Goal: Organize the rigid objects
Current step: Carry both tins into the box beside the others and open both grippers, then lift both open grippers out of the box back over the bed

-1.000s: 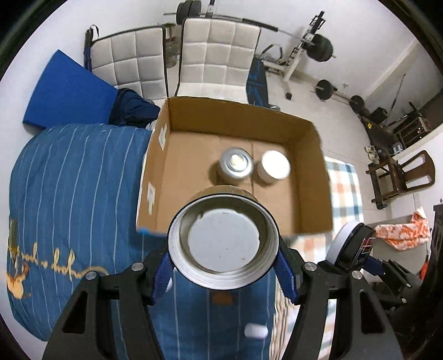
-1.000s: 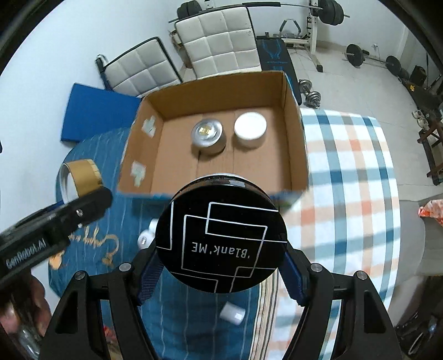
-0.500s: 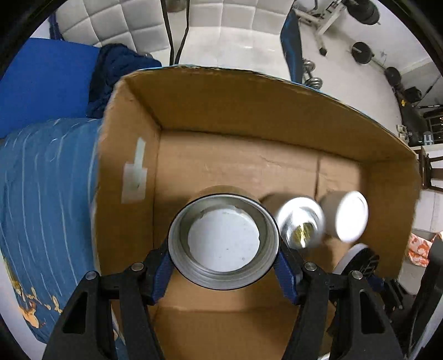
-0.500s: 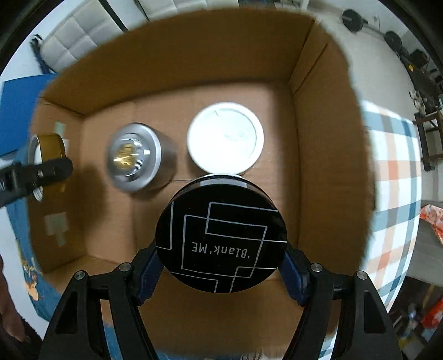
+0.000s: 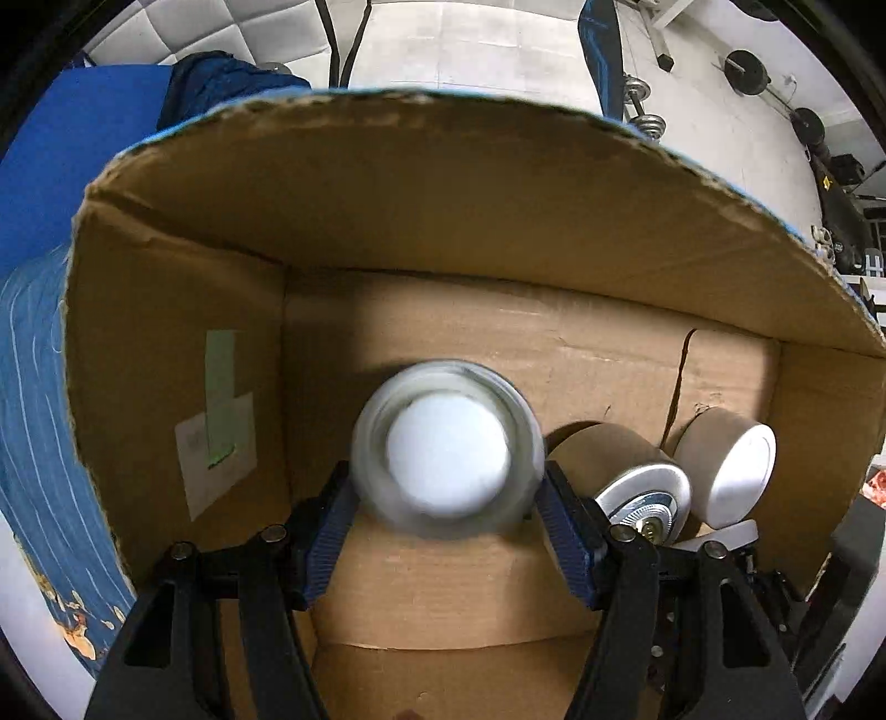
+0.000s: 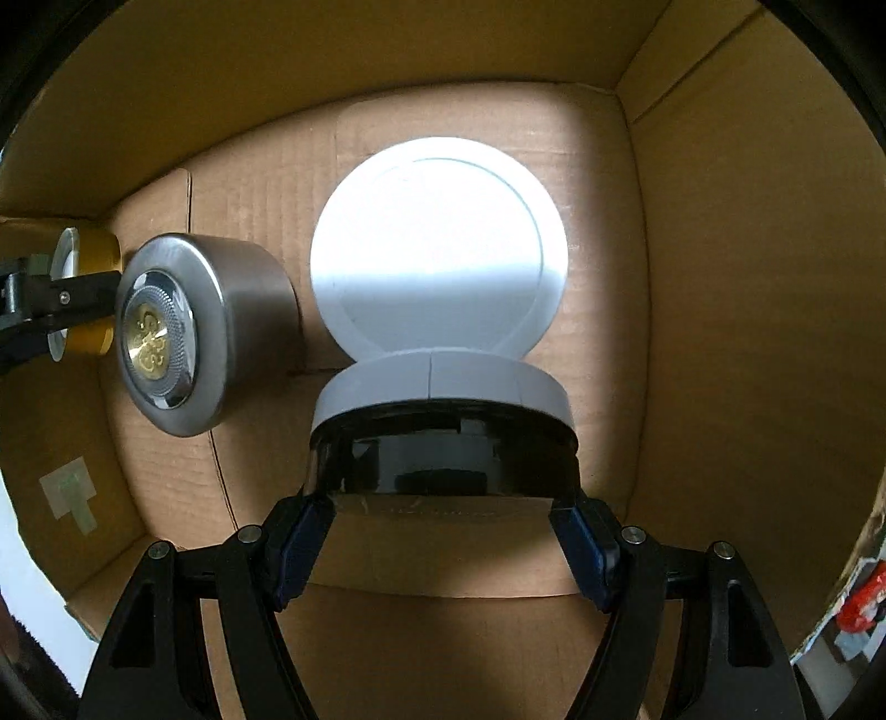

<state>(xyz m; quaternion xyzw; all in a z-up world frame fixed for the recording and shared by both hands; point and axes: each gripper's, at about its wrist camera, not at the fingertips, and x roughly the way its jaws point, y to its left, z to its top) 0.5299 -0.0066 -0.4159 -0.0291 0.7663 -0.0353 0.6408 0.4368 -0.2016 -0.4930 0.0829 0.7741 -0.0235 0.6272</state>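
Both grippers reach down into a cardboard box (image 5: 443, 194). My left gripper (image 5: 446, 520) has its blue pads against the sides of a gold tin (image 5: 446, 454) with a silver rim. That tin is blurred and sits out at the fingertips. In the right wrist view the gold tin (image 6: 88, 288) shows at the left wall, with a left finger (image 6: 61, 299) across it. My right gripper (image 6: 440, 509) is shut on a black-lidded tin (image 6: 443, 454), which is tilted so that its grey side band shows. A white tin (image 6: 437, 249) and a silver tin (image 6: 166, 332) stand on the box floor just beyond.
The box walls (image 6: 747, 277) rise close around both grippers. A taped patch (image 5: 216, 443) sits on the left wall. Outside lie a blue striped bedspread (image 5: 33, 443), white padded chairs (image 5: 221, 33) and gym weights (image 5: 742, 61).
Both grippers have come down from above the bed into the box. The gold tin now sits farther out between the left pads and is blurred. The black tin has tipped, showing its side.
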